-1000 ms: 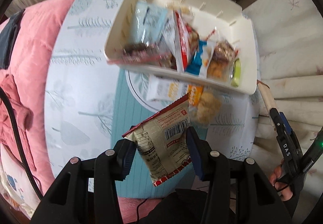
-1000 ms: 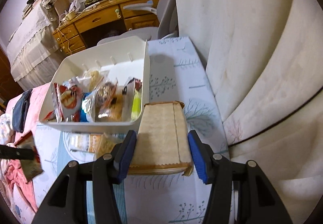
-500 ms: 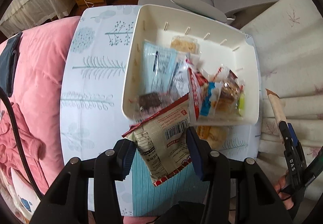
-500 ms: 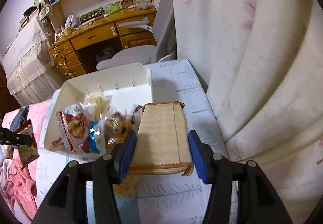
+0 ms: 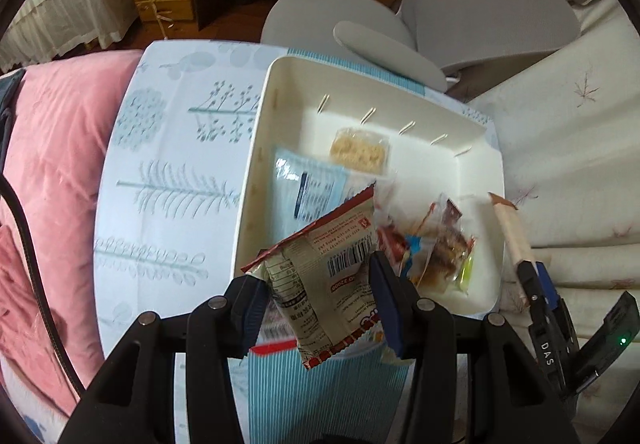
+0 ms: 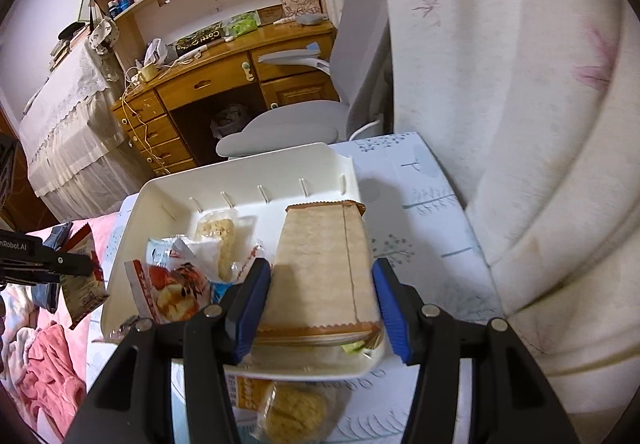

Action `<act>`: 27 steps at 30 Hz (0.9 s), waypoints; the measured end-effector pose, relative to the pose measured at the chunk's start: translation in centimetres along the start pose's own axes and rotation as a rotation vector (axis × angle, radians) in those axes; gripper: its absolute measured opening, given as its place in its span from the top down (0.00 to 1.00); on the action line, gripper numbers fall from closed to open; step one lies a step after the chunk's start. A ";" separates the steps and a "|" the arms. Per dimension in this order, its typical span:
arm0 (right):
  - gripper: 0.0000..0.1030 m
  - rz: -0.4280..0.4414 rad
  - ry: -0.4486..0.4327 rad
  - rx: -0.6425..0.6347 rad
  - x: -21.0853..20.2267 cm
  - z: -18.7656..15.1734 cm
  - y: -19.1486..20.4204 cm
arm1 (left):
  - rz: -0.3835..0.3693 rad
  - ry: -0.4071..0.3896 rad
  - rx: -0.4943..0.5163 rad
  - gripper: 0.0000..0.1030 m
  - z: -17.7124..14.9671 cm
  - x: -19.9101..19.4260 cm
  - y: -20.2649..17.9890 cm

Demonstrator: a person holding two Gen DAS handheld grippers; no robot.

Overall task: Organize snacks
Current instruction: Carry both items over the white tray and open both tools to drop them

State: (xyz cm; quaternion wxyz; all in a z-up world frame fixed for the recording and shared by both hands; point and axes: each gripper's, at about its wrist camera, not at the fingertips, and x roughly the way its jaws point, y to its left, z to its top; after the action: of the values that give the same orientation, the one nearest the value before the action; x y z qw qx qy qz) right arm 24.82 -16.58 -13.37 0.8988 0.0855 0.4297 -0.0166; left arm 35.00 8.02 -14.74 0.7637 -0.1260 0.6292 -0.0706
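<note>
L gripper (image 5: 320,304) w/ blue-padded fingers is clamped on a beige crinkled snack packet w/ red edge & barcode (image 5: 324,276), held up over the near-left corner of the white rectangular plastic bin (image 5: 256,164). R gripper (image 6: 320,304) is clamped on a tan flat paper-look snack pack (image 6: 324,268), above the bin's near-right part. Bin sits on the pale blue leaf-print tabletop (image 5: 168,184) & holds several wrapped snacks; a round yellowish wrapped pastry (image 6: 292,412) lies on the table just near of it.

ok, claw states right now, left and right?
Left claw: shut on red-edged packet.
Right claw: shut on tan packet.
</note>
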 end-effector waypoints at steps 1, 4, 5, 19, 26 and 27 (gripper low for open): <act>0.48 -0.001 0.000 0.000 0.2 0.0 0.1 | -0.010 -0.005 0.003 0.54 0.1 0.1 0.0; 0.48 0.017 0.008 -0.005 0.8 0.2 0.4 | -0.043 -0.014 0.019 0.36 0.2 0.2 -0.3; 0.47 0.039 0.016 -0.008 1.0 0.3 0.4 | -0.047 -0.016 0.020 0.31 0.1 0.2 -0.4; 0.47 0.112 0.058 0.006 -0.5 -1.5 0.5 | -0.099 -0.090 0.020 0.28 -4.1 -1.4 -1.4; 0.47 0.153 0.089 0.026 -2.2 -3.6 0.3 | -0.107 -0.108 0.027 0.28 -7.8 -2.0 -1.9; 0.47 0.159 0.098 0.029 -2.3 -4.0 0.3 | -0.109 -0.112 0.025 0.28 -8.4 -2.1 -1.8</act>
State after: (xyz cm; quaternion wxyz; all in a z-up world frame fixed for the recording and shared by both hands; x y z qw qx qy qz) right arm 20.38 -15.73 -14.00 0.8738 0.1329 0.4647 0.0528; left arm 26.50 5.98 -13.74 0.7942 -0.1541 0.5769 -0.1127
